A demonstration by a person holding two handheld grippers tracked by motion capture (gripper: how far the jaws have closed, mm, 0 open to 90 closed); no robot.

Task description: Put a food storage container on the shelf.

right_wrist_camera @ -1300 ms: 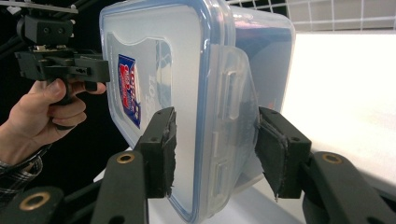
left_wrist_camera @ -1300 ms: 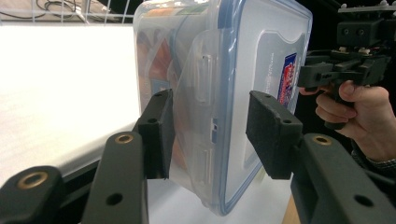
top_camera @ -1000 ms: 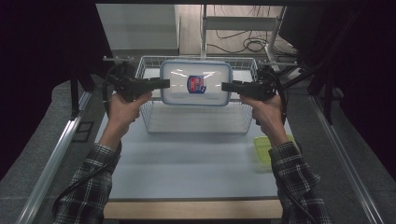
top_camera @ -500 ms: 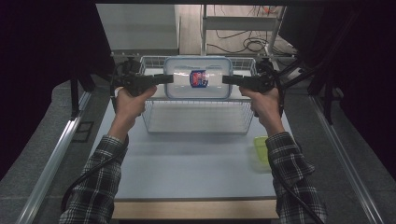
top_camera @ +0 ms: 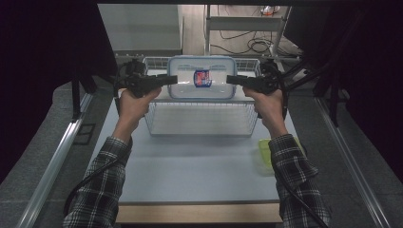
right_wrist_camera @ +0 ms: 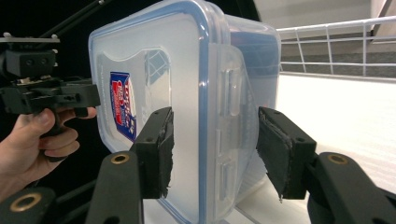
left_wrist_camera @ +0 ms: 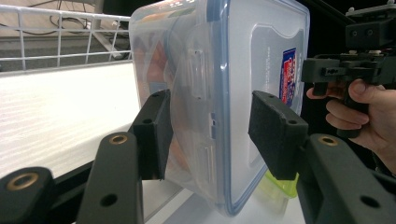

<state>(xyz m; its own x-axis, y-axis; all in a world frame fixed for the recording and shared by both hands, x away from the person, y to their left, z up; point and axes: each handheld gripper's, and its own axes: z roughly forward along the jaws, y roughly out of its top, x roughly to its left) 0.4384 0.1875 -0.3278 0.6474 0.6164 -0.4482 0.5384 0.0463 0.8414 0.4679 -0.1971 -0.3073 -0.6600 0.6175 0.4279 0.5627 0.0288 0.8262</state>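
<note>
- Above the wire basket, near its far rim, a clear plastic container with a blue-rimmed lid hangs level between two hand-held grippers.
- Left gripper — its jaws straddle the container's left end; they have just been opening, and in the left gripper view one pad stands off the lid.
- Right gripper — its jaws straddle the right end, also just opening; a gap shows at one pad.
- On the table, a yellow-green lid lies by the right sleeve.
</note>
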